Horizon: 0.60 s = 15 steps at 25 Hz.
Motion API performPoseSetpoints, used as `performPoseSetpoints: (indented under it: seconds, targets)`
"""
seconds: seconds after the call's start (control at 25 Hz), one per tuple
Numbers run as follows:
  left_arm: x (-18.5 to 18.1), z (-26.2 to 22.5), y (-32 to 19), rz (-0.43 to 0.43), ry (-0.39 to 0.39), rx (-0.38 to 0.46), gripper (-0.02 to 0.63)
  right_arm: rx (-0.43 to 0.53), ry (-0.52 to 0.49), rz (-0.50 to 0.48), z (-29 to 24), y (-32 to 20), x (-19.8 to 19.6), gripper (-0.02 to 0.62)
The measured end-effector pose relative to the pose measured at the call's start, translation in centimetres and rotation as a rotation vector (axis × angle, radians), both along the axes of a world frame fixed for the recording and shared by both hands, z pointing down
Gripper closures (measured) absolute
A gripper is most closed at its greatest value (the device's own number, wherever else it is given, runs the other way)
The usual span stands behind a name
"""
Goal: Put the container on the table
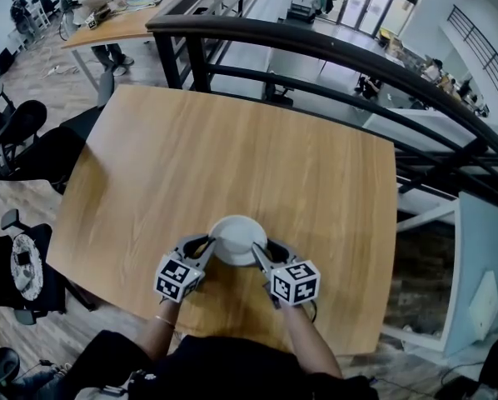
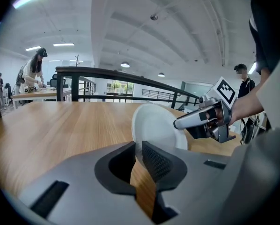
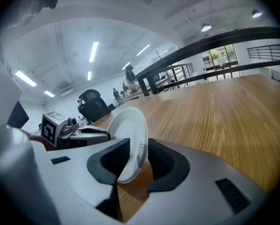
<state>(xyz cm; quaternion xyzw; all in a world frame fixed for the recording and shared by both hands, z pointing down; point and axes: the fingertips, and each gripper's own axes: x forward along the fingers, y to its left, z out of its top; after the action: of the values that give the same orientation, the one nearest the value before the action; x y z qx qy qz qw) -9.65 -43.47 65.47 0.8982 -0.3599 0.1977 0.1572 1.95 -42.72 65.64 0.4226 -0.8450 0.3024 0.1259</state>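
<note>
I am holding the white container low over the near edge of the worktop.

On the left, my left hand-held gripper is clamping the container's left rim, its jaws drawn nearly together with the thin white edge pinched between the pads. In the middle, the shallow round container is hanging between the two tools, and I cannot tell whether its base is touching the wood. On the right, my right hand-held gripper is gripping the opposite rim, its jaws standing partly apart and closing on that edge.
</note>
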Motion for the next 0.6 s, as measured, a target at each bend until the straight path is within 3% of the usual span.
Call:
performPoseSetpoints:
  seconds: [0.6]
  targets:
    - [0.24, 0.88, -0.64, 0.0, -0.039, -0.012, 0.558, -0.008, 0.041, 0.009, 0.77, -0.58, 0.35, 0.468]
